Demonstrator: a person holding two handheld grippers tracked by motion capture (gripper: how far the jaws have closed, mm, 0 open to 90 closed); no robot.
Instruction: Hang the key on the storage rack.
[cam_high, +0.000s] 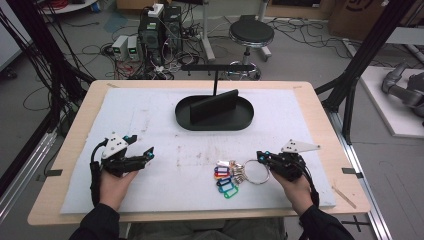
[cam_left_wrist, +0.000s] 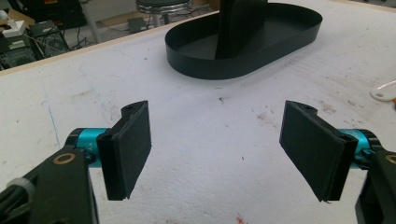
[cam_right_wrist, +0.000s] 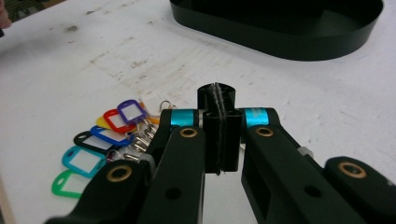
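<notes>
Key tags (cam_high: 226, 179) just beside closed right gripper (cam_high: 261, 157), ring between.

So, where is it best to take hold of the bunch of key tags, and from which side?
Probably the big metal ring: it lies flat on the white mat on the right of the bunch of key tags, clear of the fanned tags. Come from the right side with the right gripper, closing on the ring's wire.

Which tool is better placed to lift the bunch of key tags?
Right, probably. The right tool is shut at the key ring beside the key tags; the left tool is open, farther away.
</notes>
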